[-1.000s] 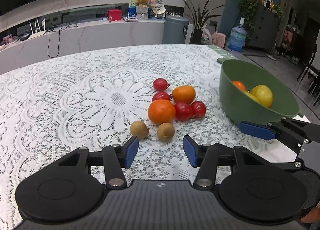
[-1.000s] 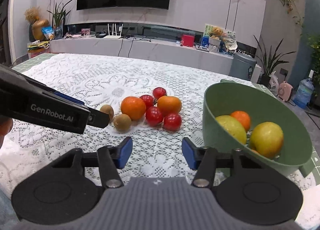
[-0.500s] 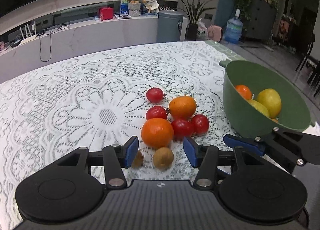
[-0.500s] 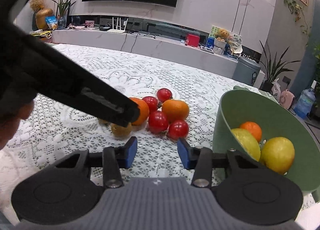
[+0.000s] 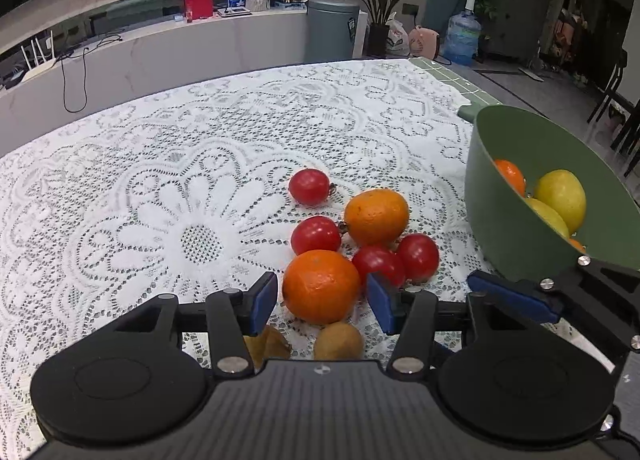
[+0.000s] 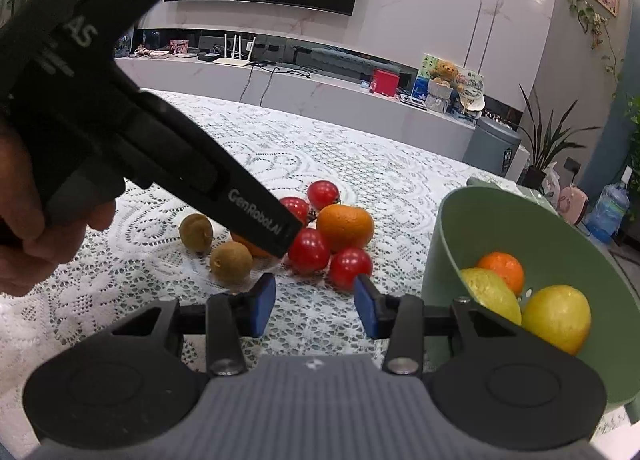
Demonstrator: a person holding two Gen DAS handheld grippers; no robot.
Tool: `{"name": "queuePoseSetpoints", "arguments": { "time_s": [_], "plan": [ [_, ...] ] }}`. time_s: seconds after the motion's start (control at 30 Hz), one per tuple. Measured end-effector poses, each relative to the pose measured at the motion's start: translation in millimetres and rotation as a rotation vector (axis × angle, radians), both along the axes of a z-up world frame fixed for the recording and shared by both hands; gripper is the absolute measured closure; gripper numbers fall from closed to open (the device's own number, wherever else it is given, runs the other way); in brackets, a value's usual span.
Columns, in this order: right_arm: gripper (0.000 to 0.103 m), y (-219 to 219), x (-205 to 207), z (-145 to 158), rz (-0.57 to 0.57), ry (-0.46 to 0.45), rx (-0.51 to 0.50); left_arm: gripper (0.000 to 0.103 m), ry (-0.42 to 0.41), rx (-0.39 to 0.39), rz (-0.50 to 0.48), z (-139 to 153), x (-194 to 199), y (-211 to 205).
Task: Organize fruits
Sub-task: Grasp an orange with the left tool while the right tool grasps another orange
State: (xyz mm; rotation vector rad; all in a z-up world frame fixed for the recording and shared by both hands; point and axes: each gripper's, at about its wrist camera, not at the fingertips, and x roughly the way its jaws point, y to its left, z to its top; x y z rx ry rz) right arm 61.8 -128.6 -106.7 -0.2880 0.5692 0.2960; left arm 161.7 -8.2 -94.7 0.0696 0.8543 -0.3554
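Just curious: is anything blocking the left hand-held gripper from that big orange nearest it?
Nothing visible. The left hand-held gripper is open with the near orange framed between its pads; two kiwis lie beneath, off the path.

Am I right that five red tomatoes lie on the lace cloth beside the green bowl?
Not quite: there are four red tomatoes, not five. The left wrist view shows them clustered with two oranges on the lace cloth beside the green bowl.

Bare lace tablecloth (image 5: pixel 160 179) left of fruit cluster (image 5: pixel 344 236)
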Motion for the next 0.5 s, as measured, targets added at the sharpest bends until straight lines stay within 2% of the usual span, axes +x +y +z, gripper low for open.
{"name": "queuePoseSetpoints", "arguments": {
  "time_s": [0.13, 0.3, 0.5],
  "plan": [
    [0.062, 4.6, -0.6, 2.2, 0.015, -0.016, -0.031, 0.053, 0.01, -0.033, -0.017, -1.1, 1.0, 4.3],
    [0.067, 8.0, -0.4, 8.0, 0.028, -0.031, -0.077, 0.054, 0.01, -0.046, -0.012, 1.8, 0.7, 6.3],
    [0.067, 3.7, 12.2, 19.8, 0.018, -0.015, -0.086, 0.054, -0.035, -0.086, 0.047, 22.6, -5.6, 23.7]
  ]
}}
